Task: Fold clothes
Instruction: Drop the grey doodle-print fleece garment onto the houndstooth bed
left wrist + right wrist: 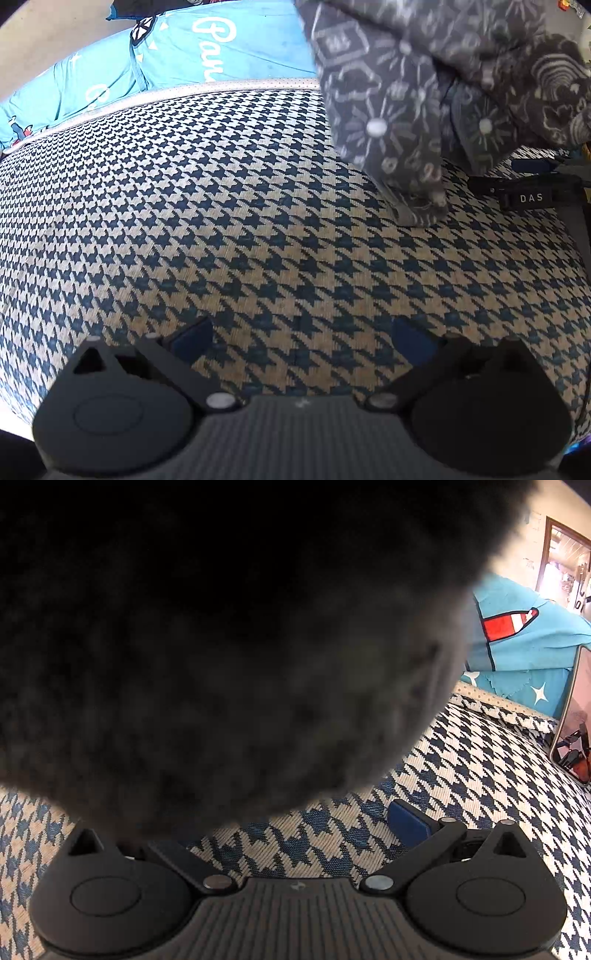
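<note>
A dark grey garment (406, 92) printed with white doodles hangs bunched at the upper right of the left wrist view, its lower tip touching the houndstooth cover (221, 203). My left gripper (303, 338) is open over bare cover, well short of the garment, with nothing between its fingers. The right gripper's body (528, 195) shows just under the hanging cloth. In the right wrist view the garment (221, 646) is a dark blur right against the lens, hiding the left finger. My right gripper (295, 823) stands open with its linkages spread wide; only the right blue pad (410, 821) shows.
Blue printed bedding (221, 48) lies piled beyond the cover's far edge, seen also as blue bedding (517, 646) with stars. A shiny flat panel (576, 716) leans at the right edge of the cover. A doorway (561, 561) shows at the far right.
</note>
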`<control>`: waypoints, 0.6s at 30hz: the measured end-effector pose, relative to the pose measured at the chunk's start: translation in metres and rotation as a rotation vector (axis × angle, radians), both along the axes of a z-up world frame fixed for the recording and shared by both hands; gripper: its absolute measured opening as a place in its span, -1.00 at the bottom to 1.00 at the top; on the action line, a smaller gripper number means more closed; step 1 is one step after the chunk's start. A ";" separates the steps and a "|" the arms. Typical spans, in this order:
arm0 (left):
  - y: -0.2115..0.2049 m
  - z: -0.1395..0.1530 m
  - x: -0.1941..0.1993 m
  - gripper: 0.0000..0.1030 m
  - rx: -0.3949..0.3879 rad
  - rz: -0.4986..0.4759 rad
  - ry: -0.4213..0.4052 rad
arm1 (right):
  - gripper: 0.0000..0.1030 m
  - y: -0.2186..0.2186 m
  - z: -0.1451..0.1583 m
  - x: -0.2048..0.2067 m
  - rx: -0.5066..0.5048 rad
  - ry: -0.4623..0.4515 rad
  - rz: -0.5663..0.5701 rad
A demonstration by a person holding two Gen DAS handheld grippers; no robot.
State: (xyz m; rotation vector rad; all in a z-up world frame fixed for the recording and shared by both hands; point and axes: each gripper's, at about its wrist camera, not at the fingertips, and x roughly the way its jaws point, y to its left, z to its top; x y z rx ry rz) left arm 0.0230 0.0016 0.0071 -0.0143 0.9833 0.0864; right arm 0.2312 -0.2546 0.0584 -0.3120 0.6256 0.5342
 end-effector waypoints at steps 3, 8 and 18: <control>-0.023 -0.007 0.019 1.00 0.006 0.003 0.003 | 1.00 0.000 0.000 0.000 -0.002 0.000 0.000; -0.056 -0.020 0.053 1.00 -0.002 0.021 0.005 | 1.00 0.000 0.001 -0.001 0.000 0.001 0.000; -0.163 -0.066 0.058 1.00 0.032 0.018 -0.014 | 1.00 0.000 0.001 -0.003 0.001 0.003 0.000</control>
